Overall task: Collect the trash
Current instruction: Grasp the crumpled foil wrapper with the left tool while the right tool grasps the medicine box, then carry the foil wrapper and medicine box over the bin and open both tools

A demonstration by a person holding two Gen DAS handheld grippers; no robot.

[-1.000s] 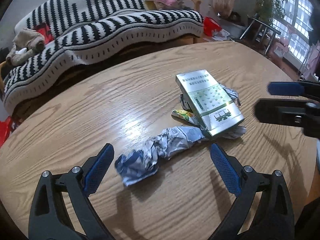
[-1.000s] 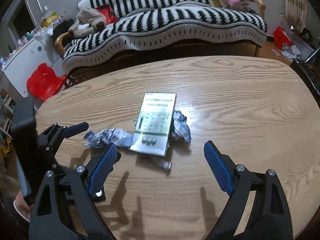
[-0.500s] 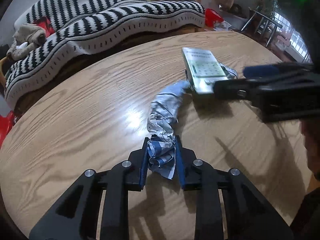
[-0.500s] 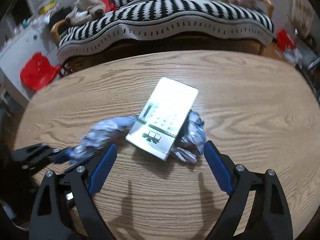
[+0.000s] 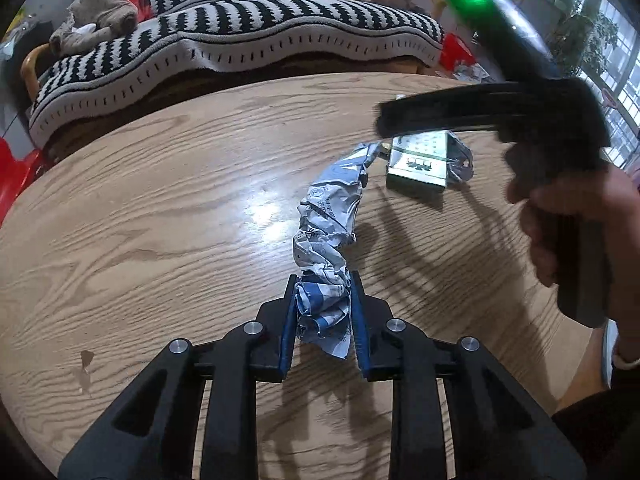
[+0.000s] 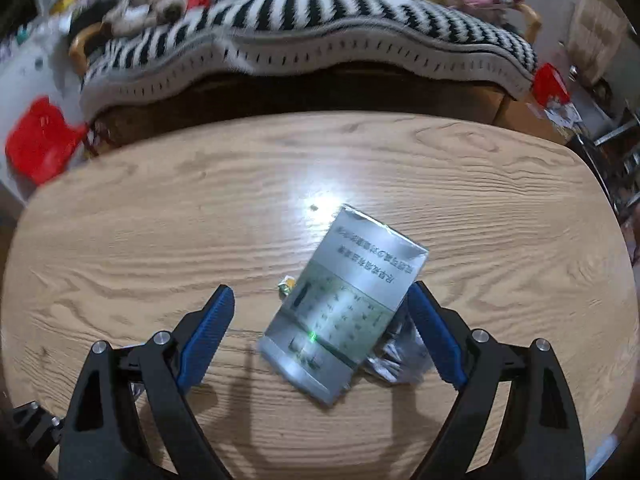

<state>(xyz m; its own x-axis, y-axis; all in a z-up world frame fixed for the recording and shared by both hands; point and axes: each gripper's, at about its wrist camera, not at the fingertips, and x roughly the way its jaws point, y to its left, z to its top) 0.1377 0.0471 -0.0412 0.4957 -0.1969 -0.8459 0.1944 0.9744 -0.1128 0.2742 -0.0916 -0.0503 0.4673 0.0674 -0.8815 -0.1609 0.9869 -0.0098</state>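
Your left gripper (image 5: 323, 312) pinches the near end of the long crumpled wrapper (image 5: 329, 224), whose far end lies near the box (image 5: 418, 162) on the table (image 5: 140, 208). Its jaws closed on that wrapper within the last second. Your right gripper (image 6: 320, 316) has its jaws spread wide around the near end of the box (image 6: 344, 300), pads not yet pressing it.

The box lies skewed between the right jaws and partly on a silver wrapper (image 6: 394, 356) at its right. Close now and I judge the right pad may catch foil as well, or the box may twist out and slide. The left hold takes only one end, so a quick pull could tear the wrapper or drag its far end into the box.

Trash I count: one box, one long wrapper, one silver wrapper under the box, and one small yellow scrap (image 6: 287, 283) at its left edge.
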